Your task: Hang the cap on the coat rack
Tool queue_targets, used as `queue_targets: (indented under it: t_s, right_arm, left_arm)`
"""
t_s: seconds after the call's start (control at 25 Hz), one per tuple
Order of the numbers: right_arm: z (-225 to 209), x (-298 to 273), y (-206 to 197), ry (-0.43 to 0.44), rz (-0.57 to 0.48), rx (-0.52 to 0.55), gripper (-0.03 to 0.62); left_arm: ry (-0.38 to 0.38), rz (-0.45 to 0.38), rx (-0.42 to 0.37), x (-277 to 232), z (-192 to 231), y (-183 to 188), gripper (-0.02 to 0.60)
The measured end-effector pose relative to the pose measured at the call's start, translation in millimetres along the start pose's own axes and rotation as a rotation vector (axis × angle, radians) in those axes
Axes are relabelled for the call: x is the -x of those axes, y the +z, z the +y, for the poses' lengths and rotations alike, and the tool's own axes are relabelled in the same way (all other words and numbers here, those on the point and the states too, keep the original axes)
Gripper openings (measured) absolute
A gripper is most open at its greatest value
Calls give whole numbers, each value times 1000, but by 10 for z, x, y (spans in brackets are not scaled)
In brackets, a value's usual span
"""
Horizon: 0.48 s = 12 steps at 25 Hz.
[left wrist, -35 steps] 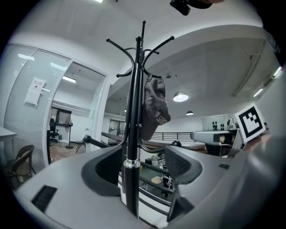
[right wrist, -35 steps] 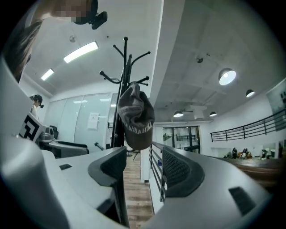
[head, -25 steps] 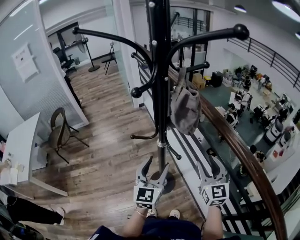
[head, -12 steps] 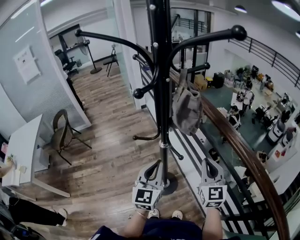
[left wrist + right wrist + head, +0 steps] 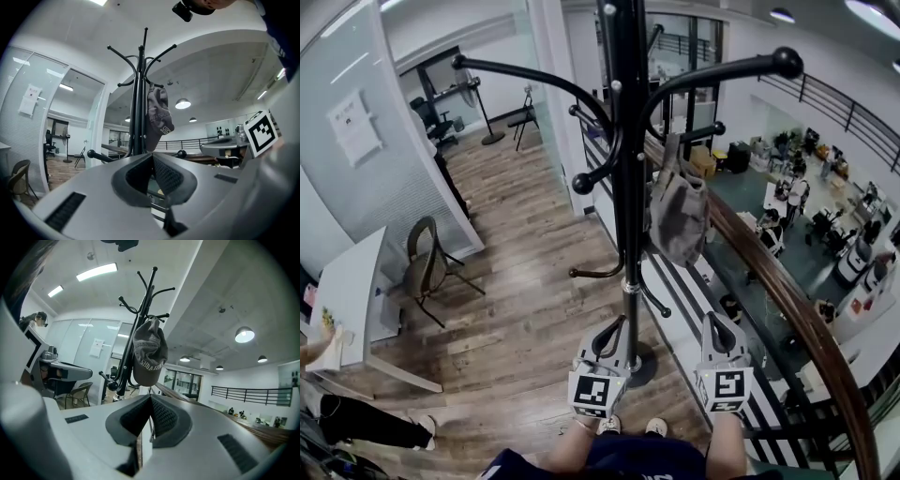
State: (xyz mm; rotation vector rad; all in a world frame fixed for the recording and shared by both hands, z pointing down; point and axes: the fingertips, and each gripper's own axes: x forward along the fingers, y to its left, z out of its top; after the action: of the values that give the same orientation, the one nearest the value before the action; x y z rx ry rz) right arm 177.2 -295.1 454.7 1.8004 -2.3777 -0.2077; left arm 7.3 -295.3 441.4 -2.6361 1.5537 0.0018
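A grey cap [image 5: 678,211] hangs from a hook of the black coat rack [image 5: 629,178], on the pole's right side. It also shows in the left gripper view, the cap [image 5: 157,116] beside the rack [image 5: 138,98], and in the right gripper view, the cap [image 5: 149,352] in front of the rack [image 5: 140,319]. My left gripper [image 5: 613,323] is shut and empty, low beside the pole's foot. My right gripper [image 5: 718,321] is shut and empty too, below the cap and well apart from it.
A wooden handrail [image 5: 787,309] with black balusters runs along the right, over a drop to a lower floor with people. A chair [image 5: 427,267] and a white desk [image 5: 347,291] stand at the left on the wooden floor. A glass wall [image 5: 384,141] lies behind them.
Both grippers' jaws have gone from open to shut with nothing in them. The cap has stayed hanging on the rack.
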Motion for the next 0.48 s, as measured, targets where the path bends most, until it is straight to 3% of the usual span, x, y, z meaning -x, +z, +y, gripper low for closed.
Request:
queue_targets:
  t_s: [0.48]
  right_arm:
    - [45,-58,-20,13,2,19,6]
  left_arm:
    - [0,11,-33,-21,8,-11,3]
